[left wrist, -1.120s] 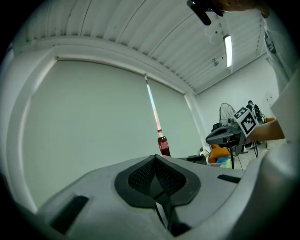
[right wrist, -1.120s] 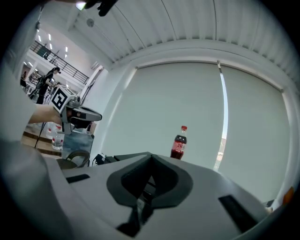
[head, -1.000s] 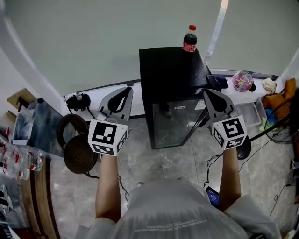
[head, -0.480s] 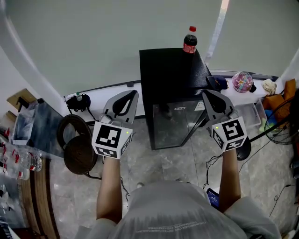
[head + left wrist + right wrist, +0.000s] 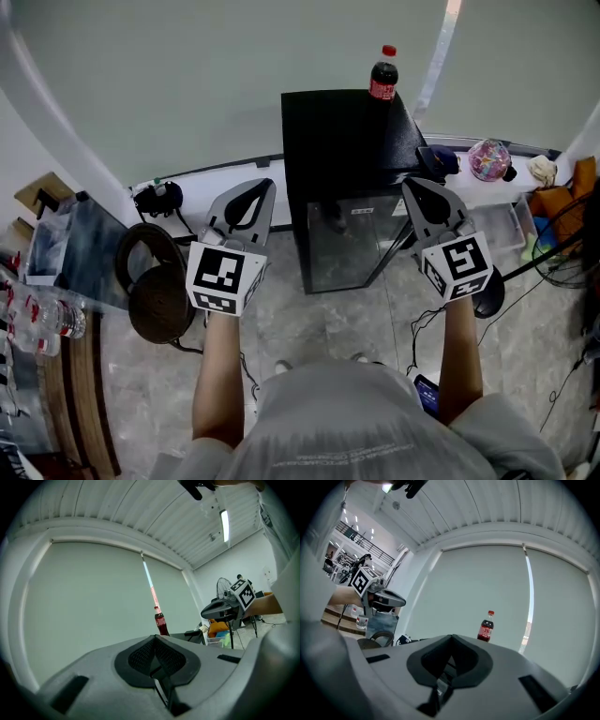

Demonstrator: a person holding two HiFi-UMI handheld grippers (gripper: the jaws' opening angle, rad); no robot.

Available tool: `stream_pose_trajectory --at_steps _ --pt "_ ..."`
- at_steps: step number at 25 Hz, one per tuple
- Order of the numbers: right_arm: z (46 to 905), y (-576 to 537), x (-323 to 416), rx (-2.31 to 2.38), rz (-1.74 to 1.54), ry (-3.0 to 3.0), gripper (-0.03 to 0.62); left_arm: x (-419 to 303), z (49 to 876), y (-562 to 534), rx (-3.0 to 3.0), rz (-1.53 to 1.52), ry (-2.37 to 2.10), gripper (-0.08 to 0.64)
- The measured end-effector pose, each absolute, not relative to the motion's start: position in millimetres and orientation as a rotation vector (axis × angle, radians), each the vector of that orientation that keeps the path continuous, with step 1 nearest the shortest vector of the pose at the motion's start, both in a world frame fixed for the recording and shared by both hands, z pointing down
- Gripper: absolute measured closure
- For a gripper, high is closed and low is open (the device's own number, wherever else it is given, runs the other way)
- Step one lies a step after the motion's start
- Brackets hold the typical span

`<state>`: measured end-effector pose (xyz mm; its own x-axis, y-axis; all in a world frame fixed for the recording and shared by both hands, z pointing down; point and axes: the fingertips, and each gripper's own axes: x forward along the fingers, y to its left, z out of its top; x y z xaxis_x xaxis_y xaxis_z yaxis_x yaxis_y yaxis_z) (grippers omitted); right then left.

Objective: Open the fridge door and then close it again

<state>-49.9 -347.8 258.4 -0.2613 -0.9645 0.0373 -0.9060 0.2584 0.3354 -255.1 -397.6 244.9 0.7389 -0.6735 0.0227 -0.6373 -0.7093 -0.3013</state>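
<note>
A small black fridge (image 5: 342,150) with a glass door (image 5: 342,246) stands against the wall in the head view, door closed. A cola bottle (image 5: 382,73) stands on its top; it also shows in the left gripper view (image 5: 161,623) and the right gripper view (image 5: 486,627). My left gripper (image 5: 266,184) is held level, left of the fridge, jaws shut and empty. My right gripper (image 5: 410,184) hovers at the fridge's right front corner, shut, holding nothing. Neither touches the fridge.
A round dark stool (image 5: 155,291) and cables (image 5: 157,200) lie at left. A shelf with water bottles (image 5: 47,319) is at far left. A clear bin (image 5: 506,230), a pink ball (image 5: 487,159) and cloths (image 5: 553,192) crowd the right. A fan (image 5: 226,590) stands behind the right gripper.
Both grippers have stayed almost still; the left one shifted slightly toward the fridge. Jaws remain shut.
</note>
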Motion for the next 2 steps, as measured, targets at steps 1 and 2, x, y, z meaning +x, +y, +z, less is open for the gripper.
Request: stream_pose_trajectory --at_steps 1,2 --pt "260.3 -347.6 -49.3 1.744 -0.359 -2.293 0.596 -255.2 246.6 -398.1 -2.661 -0.203 1.031 0.551" --pt "262.4 -347.3 -48.7 1.743 -0.354 -2.29 0.596 -255.3 248.3 -398.6 -2.655 -0.217 1.034 0.551"
